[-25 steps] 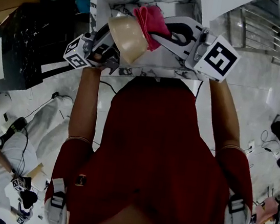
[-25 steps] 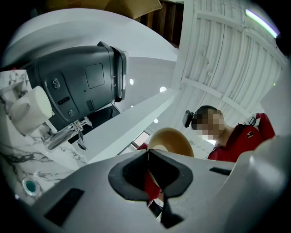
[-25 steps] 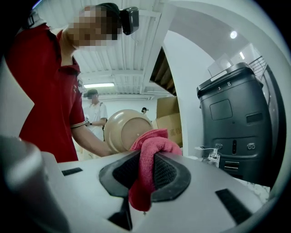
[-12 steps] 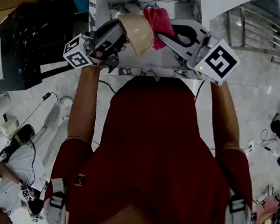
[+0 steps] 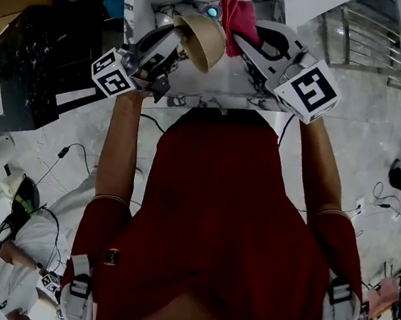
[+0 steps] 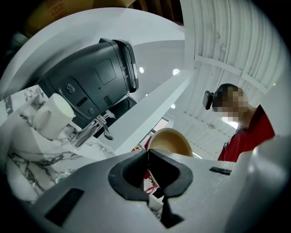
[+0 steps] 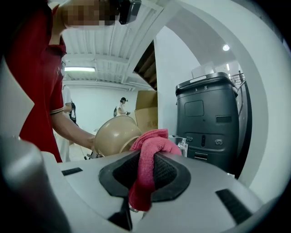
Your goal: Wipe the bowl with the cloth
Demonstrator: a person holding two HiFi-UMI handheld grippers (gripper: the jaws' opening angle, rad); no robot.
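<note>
The bowl (image 5: pixel 204 41) is tan, smooth and round. It is held up above the marble worktop (image 5: pixel 217 91) and tipped on its side. From the right gripper view its rounded outer wall (image 7: pixel 116 134) faces the right claw.

The left claw (image 6: pixel 148 157) has its jaws pressed almost together, with only the thin rim of the bowl between them, so it pinches the bowl by the edge. The bowl rises just ahead of this claw and slightly to its right (image 6: pixel 170 139). In the head view the left claw (image 5: pixel 175 35) meets the bowl at its left side.

The right claw (image 7: pixel 145 168) is closed on the cloth (image 7: pixel 150 150), a pink-red towel. One fold goes down between the jaws and the rest is bunched above them. In the head view the cloth (image 5: pixel 239 15) sits at the tip of the right claw (image 5: pixel 241 39), just beside the bowl. I cannot tell whether the two touch.

Ahead of the left claw and to its left stand a dark grey machine (image 6: pixel 100 86), a chrome tap (image 6: pixel 93 128) and a white cup (image 6: pixel 52 116) on the worktop. The same machine (image 7: pixel 209 123) is ahead of the right claw, to its right. A cardboard box (image 7: pixel 148 111) is farther behind the bowl.
</note>
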